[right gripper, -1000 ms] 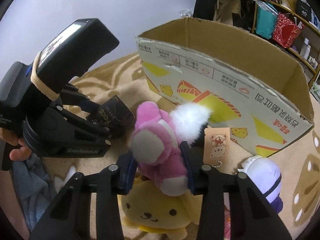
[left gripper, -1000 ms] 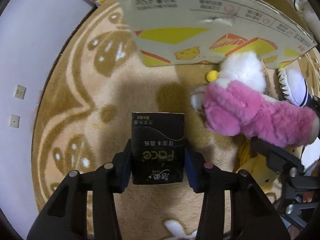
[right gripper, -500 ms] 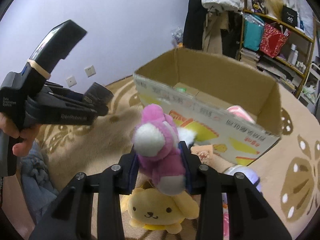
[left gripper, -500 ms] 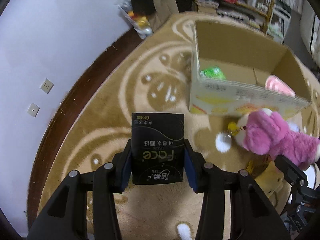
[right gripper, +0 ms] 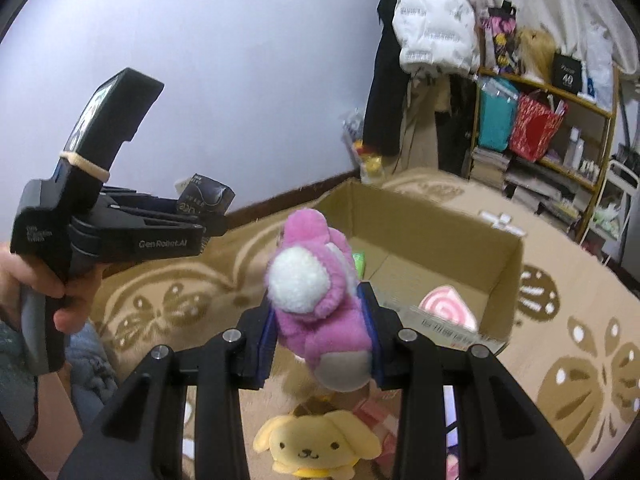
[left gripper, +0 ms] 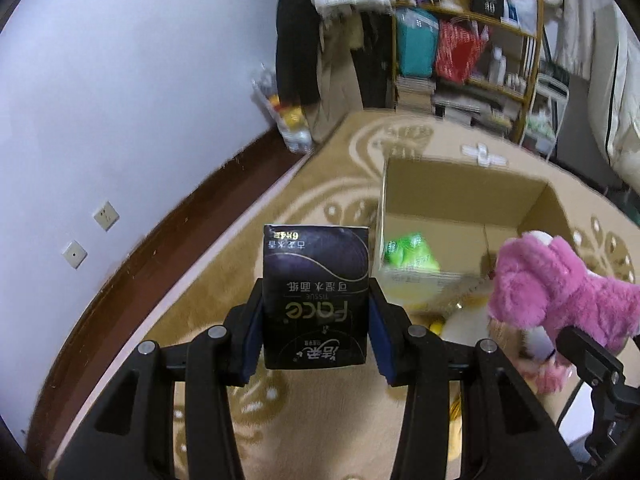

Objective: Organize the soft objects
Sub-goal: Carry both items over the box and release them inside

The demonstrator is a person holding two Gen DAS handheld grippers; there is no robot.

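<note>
The cardboard box (right gripper: 436, 240) is the biggest thing before you: it stands open-topped on the patterned rug (right gripper: 580, 320), filling the centre right of your right wrist view, with plain brown walls and a printed outer face along its near edge. Inside it you can see a green packet (left gripper: 408, 252) against the left wall and a pink-and-white swirled soft item (right gripper: 448, 308) at the near right corner. Your right claw (right gripper: 320, 332) pinches a pink plush toy (right gripper: 316, 300) at lower centre of that view; the toy is fluffy, with a white pompom facing the camera and a grey foot hanging below, and it hangs in the air short of the box's near wall. Your left claw (left gripper: 316, 320) is clamped on a dark tissue pack (left gripper: 316, 296), upright at the centre of the left wrist view, glossy black with silver lettering and curved lines, held above the rug just left of the box. On the rug at the bottom of the right wrist view lies a yellow dog plush (right gripper: 316, 448), face up.
</note>
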